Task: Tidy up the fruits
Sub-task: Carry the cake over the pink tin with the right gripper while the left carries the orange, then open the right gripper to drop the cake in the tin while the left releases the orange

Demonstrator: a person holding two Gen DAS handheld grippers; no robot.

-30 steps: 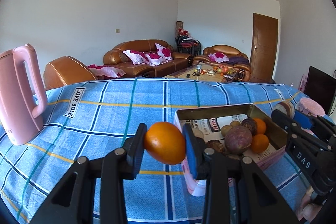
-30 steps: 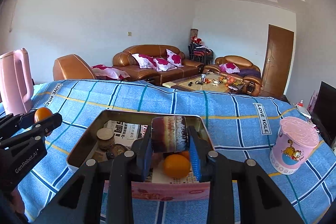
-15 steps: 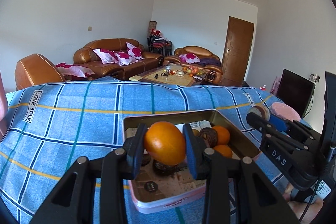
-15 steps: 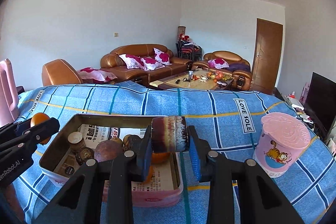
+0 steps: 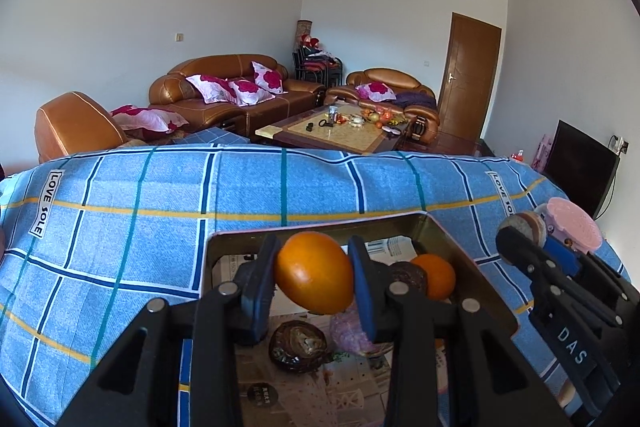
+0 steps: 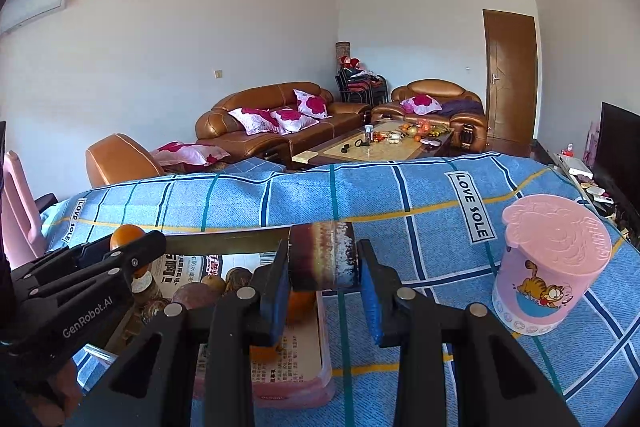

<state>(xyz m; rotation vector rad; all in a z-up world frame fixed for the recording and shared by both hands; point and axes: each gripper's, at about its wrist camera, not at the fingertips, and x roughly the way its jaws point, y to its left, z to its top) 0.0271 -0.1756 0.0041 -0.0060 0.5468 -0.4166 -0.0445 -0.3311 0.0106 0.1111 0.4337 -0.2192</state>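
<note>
Two claws are mine, and both are full. My left claw squeezes a round orange fruit between its blue pads, and it hangs over the shallow gold metal tin with pink outside walls. My right claw is pinched tight on a dark brown round thing with a rusty white band, held up by the tin's right end. I cannot tell what that thing is.

Inside the tin is a printed paper lining. On it lie a smaller orange fruit, a dark wrinkled fruit just beside it, a dark brown opened fruit shell and a pale purple piece under my left claw. The far left part of the tin floor looks bare. The tin's walls stand up all round, so its rim is an edge to mind.

The tin sits on a blue checked cloth with yellow lines that covers the table. The cloth has lots of open room to the left and at the back. Its far edge drops off toward the room.

To the right stands a pink plastic cup with a cartoon cat and a pink lid, near my right claw but not touching it. At the far left edge is a tall pink jug, well apart from the tin. My two claws are close together over the tin, each on its own side.

Behind the table are brown leather sofas with pink flower pillows.
</note>
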